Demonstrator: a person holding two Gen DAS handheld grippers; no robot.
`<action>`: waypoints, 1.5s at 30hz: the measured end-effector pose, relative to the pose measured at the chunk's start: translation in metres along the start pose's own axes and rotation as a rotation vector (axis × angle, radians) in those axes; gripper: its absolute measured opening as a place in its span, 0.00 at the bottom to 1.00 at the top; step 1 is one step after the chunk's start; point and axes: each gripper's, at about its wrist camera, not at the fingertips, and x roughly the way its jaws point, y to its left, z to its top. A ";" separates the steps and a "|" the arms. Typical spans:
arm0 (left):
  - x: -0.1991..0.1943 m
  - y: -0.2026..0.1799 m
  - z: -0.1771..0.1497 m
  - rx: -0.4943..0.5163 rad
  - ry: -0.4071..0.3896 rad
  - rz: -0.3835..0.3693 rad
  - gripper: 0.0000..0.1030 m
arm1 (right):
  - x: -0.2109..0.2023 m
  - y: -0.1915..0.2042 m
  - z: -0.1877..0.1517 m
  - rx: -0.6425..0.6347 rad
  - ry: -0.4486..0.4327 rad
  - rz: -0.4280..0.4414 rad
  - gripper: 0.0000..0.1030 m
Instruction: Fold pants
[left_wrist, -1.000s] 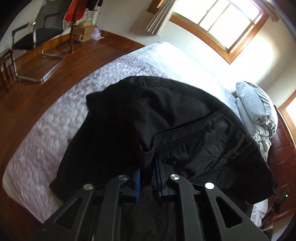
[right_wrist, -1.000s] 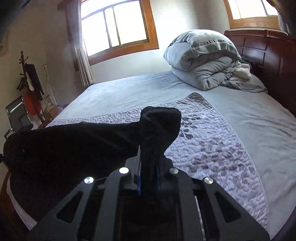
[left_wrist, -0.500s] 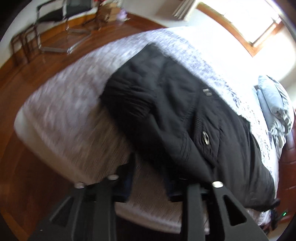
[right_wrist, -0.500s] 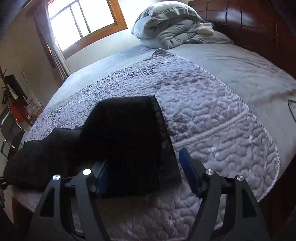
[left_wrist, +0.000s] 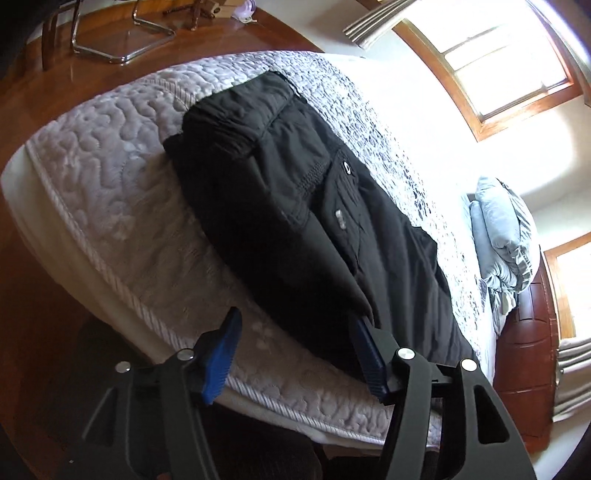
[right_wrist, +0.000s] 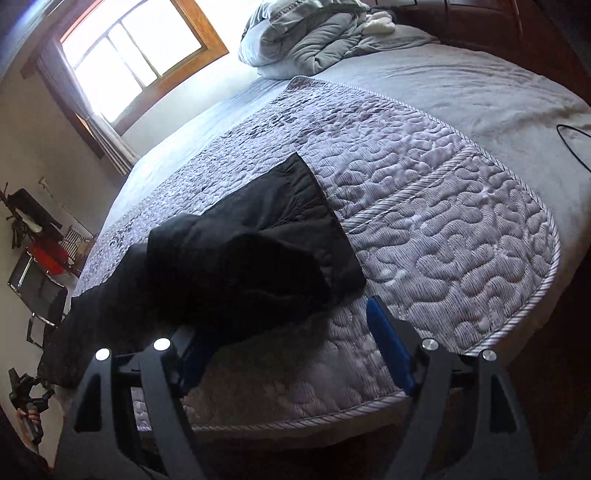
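Black pants (left_wrist: 295, 206) lie folded lengthwise on a quilted lilac bedspread (left_wrist: 110, 177), waistband toward the far left corner, a back pocket with a metal snap facing up. My left gripper (left_wrist: 295, 332) is open and empty just above the bed's near edge, its right finger touching the pants' near hem. In the right wrist view the pants' leg end (right_wrist: 251, 251) lies bunched and folded over on the bedspread (right_wrist: 443, 206). My right gripper (right_wrist: 284, 332) is open and empty, its left finger partly hidden under the cloth.
A rolled grey duvet (right_wrist: 317, 37) lies at the head of the bed by a dark wooden headboard (left_wrist: 524, 332). A black cable (right_wrist: 572, 144) lies on the grey sheet. A metal-framed chair (left_wrist: 122, 40) stands on the wooden floor. Windows are behind the bed.
Both grippers were shut on the pants a second ago and held them raised. They have let go, opened, and drawn back to the bed's edge. The pants now lie flat.
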 end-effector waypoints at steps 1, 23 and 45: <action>-0.004 0.000 -0.001 0.005 -0.004 0.006 0.59 | -0.004 -0.001 -0.001 0.007 -0.004 0.007 0.77; 0.015 0.011 0.008 -0.143 -0.099 0.056 0.17 | -0.033 0.031 0.011 0.365 0.102 0.225 0.87; 0.047 -0.015 -0.004 -0.074 -0.048 0.120 0.68 | 0.000 0.119 0.116 0.207 -0.067 0.592 0.07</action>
